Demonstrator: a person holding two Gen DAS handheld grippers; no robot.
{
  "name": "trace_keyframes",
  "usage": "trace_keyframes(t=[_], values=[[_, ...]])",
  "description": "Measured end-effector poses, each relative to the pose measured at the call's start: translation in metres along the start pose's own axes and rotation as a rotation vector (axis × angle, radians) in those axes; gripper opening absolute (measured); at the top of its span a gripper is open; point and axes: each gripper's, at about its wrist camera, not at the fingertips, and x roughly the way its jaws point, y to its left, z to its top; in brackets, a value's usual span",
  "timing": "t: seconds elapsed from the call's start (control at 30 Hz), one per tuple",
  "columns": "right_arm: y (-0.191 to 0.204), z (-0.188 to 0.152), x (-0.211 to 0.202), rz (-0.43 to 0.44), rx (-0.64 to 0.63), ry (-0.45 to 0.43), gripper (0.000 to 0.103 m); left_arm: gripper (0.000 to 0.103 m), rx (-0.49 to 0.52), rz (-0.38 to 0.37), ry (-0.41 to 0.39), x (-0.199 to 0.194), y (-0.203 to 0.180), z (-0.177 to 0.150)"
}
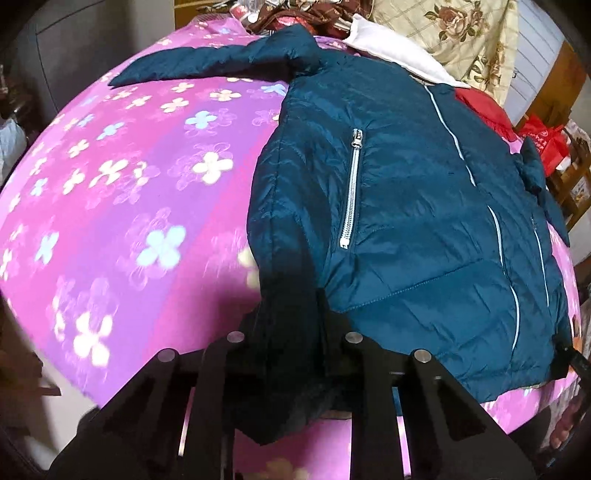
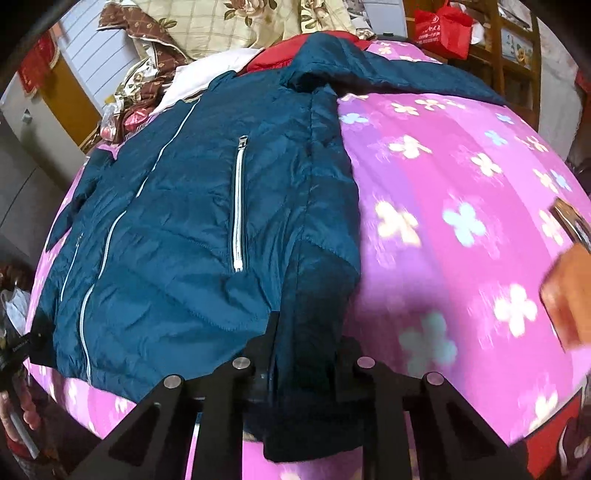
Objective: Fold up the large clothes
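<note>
Two tongs, each clamped on a bottom corner of one teal quilted puffer jacket.

Left gripper (image 1: 291,332) pinches the hem corner at its 12 o'clock; right gripper (image 2: 306,350) likewise. Teal quilted puffer jacket (image 1: 406,206) lies flat, front up, on the pink flowered bedsheet (image 1: 129,177), long axis running away toward 12 o'clock, collar farthest, sleeves spread toward 10 and 2.

Before you: a bed (image 1: 122,206) in pink flowered sheet; a teal jacket (image 1: 417,206) lies flat on it, quilts (image 1: 461,33) piled at twelve o'clock.
</note>
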Motion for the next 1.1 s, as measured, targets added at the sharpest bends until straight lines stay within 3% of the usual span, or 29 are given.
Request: trace_keyframes(t=[0.23,0.33,0.4,0.57,0.77,0.83,0.9,1.03,1.1], values=[[-0.017,-0.013,-0.017,0.013,0.049,0.001,0.021,0.019,0.005,0.022,-0.026,-0.018,-0.001,-0.02],[-0.013,-0.011,-0.034,-0.01,0.017,-0.01,0.031,0.022,-0.016,0.032,-0.054,-0.034,0.008,-0.014],[-0.009,-0.01,-0.052,-0.026,-0.015,-0.06,0.047,0.024,-0.032,0.061,-0.101,-0.049,0.017,-0.01],[0.003,0.003,-0.092,-0.004,-0.035,-0.155,0.052,0.04,-0.076,0.124,-0.214,-0.084,0.038,-0.004],[0.057,0.038,-0.139,0.126,-0.116,-0.25,0.053,0.042,-0.084,0.115,-0.287,-0.124,0.05,0.012],[0.083,0.05,-0.161,0.17,-0.163,-0.309,0.062,0.048,-0.079,0.095,-0.324,-0.142,0.053,0.022],[0.104,0.06,-0.179,0.206,-0.187,-0.375,0.076,0.064,-0.082,0.091,-0.367,-0.159,0.059,0.034],[0.15,0.087,-0.208,0.264,-0.227,-0.456,0.078,0.071,-0.104,0.061,-0.424,-0.184,0.066,0.06],[0.169,0.097,-0.214,0.298,-0.243,-0.473,0.085,0.071,-0.108,0.043,-0.44,-0.191,0.069,0.073]])
